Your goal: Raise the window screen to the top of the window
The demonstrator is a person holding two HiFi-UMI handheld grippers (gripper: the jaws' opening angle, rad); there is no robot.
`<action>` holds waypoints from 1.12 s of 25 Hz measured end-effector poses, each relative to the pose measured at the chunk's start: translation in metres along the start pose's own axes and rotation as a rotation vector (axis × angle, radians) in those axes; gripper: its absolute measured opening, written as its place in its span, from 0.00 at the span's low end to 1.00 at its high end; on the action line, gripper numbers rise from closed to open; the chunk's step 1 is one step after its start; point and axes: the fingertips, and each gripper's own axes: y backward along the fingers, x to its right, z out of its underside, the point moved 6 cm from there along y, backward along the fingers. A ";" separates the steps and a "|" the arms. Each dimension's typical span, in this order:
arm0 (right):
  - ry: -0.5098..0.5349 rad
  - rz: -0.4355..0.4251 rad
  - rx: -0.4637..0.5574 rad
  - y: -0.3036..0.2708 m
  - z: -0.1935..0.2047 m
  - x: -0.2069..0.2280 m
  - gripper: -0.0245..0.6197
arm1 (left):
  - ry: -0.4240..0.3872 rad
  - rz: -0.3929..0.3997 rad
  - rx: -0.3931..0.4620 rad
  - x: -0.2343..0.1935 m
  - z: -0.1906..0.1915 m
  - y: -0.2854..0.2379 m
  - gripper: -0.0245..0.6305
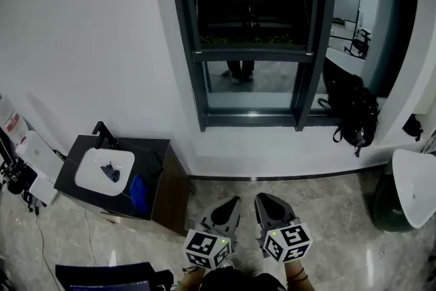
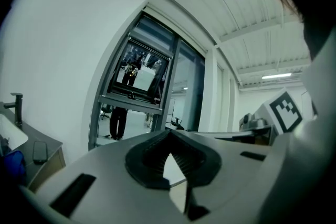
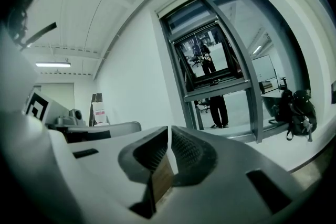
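Note:
The window has a dark frame and stands in the white wall ahead. Its screen is a dark panel in the upper part, with its bottom rail about halfway up the opening; clear glass shows below. My left gripper and right gripper hang side by side low in the head view, well short of the window. Both are shut on nothing. In the left gripper view the gripper has its jaws meeting at the tip, the rail far beyond. The right gripper also points toward the rail.
A black cabinet with a white sink and black tap stands at the left. A black backpack sits on the white sill at the right. A white basin is at far right. White devices line the left edge.

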 end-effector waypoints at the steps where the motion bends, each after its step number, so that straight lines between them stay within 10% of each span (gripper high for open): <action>1: 0.007 -0.001 -0.003 0.005 -0.001 0.000 0.08 | 0.002 -0.004 -0.003 0.005 0.000 0.001 0.04; 28: -0.004 -0.030 -0.036 0.140 0.025 0.035 0.05 | 0.081 -0.027 -0.042 0.139 0.055 0.018 0.04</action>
